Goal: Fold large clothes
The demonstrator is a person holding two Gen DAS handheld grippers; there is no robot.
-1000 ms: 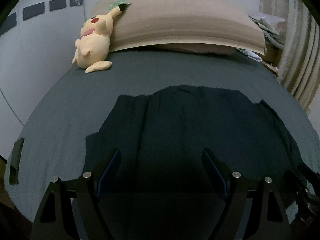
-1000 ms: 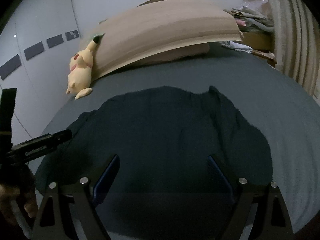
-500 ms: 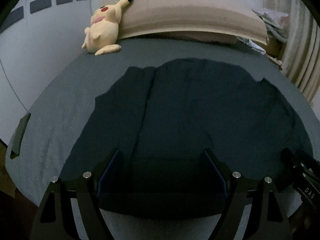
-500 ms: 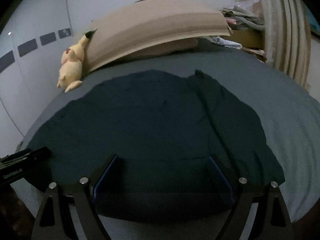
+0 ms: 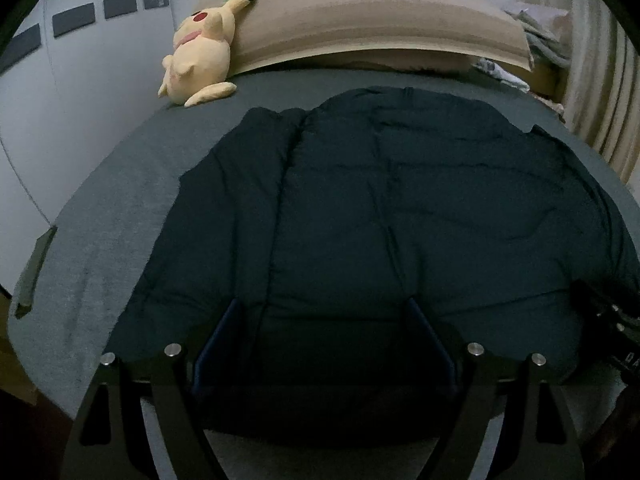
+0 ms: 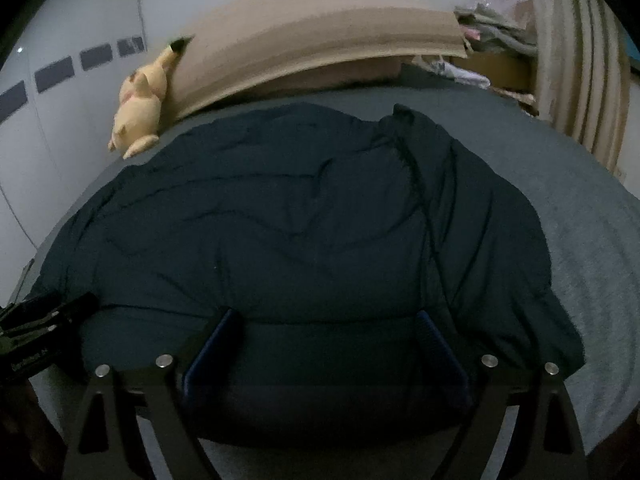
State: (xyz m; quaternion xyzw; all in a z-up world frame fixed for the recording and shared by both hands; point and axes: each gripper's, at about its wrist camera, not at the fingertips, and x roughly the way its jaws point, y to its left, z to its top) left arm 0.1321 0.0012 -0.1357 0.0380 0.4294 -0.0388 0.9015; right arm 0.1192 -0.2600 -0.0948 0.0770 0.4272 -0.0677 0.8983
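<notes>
A large dark navy garment [image 5: 400, 216] lies spread flat on the grey bed [image 5: 100, 240]; it also fills the right wrist view [image 6: 300, 232], with a sleeve folded along its right side [image 6: 480, 216]. My left gripper [image 5: 324, 308] is open, its fingers standing wide apart over the garment's near hem. My right gripper [image 6: 326, 318] is open too, over the near hem further right. Neither holds cloth. Each gripper shows at the edge of the other's view: the right one [image 5: 612, 332] and the left one [image 6: 40, 328].
A yellow plush toy [image 5: 200, 44] leans on the tan headboard cushion [image 5: 380, 20] at the far left. A white wall [image 5: 60, 92] runs along the left. Curtains [image 6: 580, 60] and piled clothes [image 6: 500, 28] stand at the far right. A dark strap [image 5: 34, 272] hangs at the bed's left edge.
Both grippers have moved forward and lower over the garment, which now fills more of each view. The fingers have stayed wide apart.
</notes>
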